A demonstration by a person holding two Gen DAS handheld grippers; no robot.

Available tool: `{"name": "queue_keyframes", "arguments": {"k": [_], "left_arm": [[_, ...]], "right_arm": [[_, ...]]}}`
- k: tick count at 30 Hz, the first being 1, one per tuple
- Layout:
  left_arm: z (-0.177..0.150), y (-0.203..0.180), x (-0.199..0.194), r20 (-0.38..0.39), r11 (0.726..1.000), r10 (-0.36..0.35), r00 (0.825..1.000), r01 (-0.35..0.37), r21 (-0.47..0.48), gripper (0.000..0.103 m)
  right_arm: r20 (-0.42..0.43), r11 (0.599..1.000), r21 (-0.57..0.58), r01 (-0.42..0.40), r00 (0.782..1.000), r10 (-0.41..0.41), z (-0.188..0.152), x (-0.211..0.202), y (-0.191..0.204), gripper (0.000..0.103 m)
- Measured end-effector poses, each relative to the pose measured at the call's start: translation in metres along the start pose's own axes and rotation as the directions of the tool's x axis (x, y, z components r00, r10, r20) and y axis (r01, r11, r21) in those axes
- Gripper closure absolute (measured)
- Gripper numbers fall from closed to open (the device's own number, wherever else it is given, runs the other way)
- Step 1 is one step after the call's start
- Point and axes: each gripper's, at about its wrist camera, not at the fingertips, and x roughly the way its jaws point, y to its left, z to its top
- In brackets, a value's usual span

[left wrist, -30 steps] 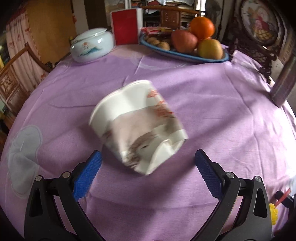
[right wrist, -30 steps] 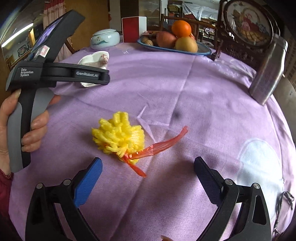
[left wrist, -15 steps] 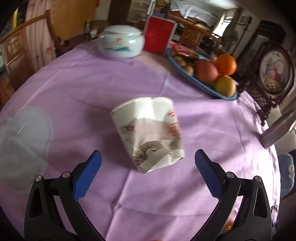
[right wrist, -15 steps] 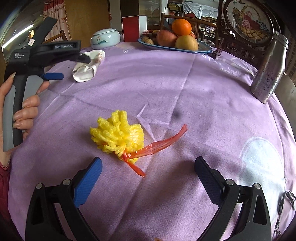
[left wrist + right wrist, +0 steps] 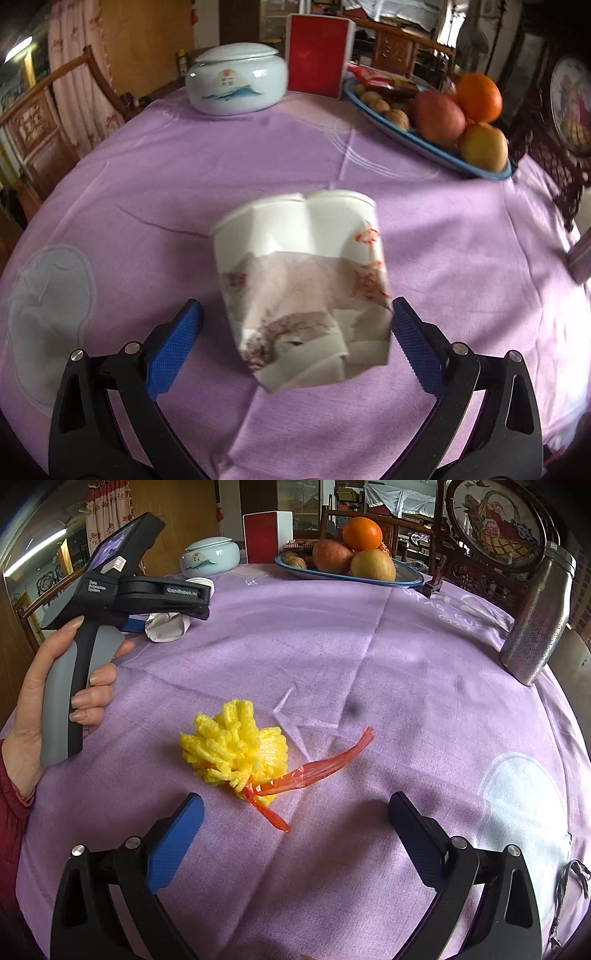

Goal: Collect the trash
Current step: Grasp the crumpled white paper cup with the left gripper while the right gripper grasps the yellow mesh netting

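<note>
A crushed paper cup lies on its side on the purple cloth of the bench, its open rim turned toward the far side. The left gripper sits right at it with its jaws spread wide, one blue pad on each side of the cup's crumpled base; the right pad looks very close to the cup, but I cannot tell if it touches. From the other side, a person's hand wraps the gripper's grey handle. The right gripper hangs just above the cloth, jaws wide and empty, with a yellow foam net tied with an orange plastic strip lying near, ahead of the pads. At the far edge stand a white lidded jar, a red box and a blue fruit plate; a steel flask stands on the right.
</note>
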Motion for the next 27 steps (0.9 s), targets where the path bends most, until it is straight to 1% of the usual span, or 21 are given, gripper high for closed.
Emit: {"name": "queue_keyframes", "arguments": {"k": [1, 3, 5, 6, 9, 10, 13, 18, 22, 24, 27], "left_arm": [[0.001, 0.007, 0.000, 0.001, 0.999, -0.019, 1.000, 0.019, -0.027, 0.008], [0.004, 0.018, 0.000, 0.001, 0.997, -0.053, 0.999, 0.053, -0.058, 0.014], [0.005, 0.022, 0.000, 0.001, 0.996, -0.060, 0.998, 0.060, -0.063, 0.027], [0.005, 0.023, -0.001, 0.005, 0.996, -0.063, 0.998, 0.063, -0.065, 0.027], [0.005, 0.023, -0.004, 0.010, 0.992, -0.102, 0.995, 0.102, -0.071, 0.028], [0.005, 0.022, -0.005, 0.014, 0.992, -0.102, 0.995, 0.103, -0.068, 0.028], [0.004, 0.018, -0.009, 0.031, 0.995, -0.084, 0.996, 0.085, -0.051, 0.028], [0.002, 0.009, -0.011, 0.035, 0.998, -0.061, 0.998, 0.061, -0.005, 0.028], [0.002, 0.008, -0.010, 0.030, 0.998, -0.060, 0.998, 0.060, -0.001, 0.028], [0.002, 0.009, -0.006, 0.018, 0.998, -0.061, 0.998, 0.061, -0.004, 0.028], [0.001, 0.009, -0.003, 0.002, 0.998, -0.055, 0.998, 0.055, -0.004, 0.028]], "right_arm": [[0.000, 1.000, 0.000, 0.000, 1.000, 0.000, 0.000, 0.000, 0.000, 0.004], [0.000, 1.000, 0.000, 0.000, 1.000, 0.000, 0.000, 0.000, 0.000, 0.004], [0.000, 1.000, 0.000, -0.001, 1.000, 0.001, 0.000, 0.000, 0.000, 0.004], [0.000, 1.000, 0.000, 0.000, 1.000, 0.000, 0.000, 0.000, 0.000, 0.004], [0.000, 1.000, 0.000, 0.000, 1.000, 0.000, 0.000, 0.000, 0.000, 0.004], [0.000, 1.000, 0.000, -0.001, 1.000, 0.001, 0.000, 0.000, 0.000, 0.004], [0.000, 1.000, 0.000, 0.000, 1.000, 0.000, 0.000, 0.000, 0.000, 0.004], [0.001, 1.000, -0.001, 0.000, 1.000, 0.000, 0.000, 0.000, 0.000, 0.004], [0.005, 1.000, -0.007, 0.007, 1.000, -0.007, 0.000, -0.001, 0.001, 0.005], [0.029, 1.000, -0.023, -0.005, 1.000, 0.006, 0.001, -0.004, 0.005, 0.005], [0.089, 0.997, -0.063, -0.033, 0.995, 0.039, 0.004, -0.013, 0.013, 0.005]]}}
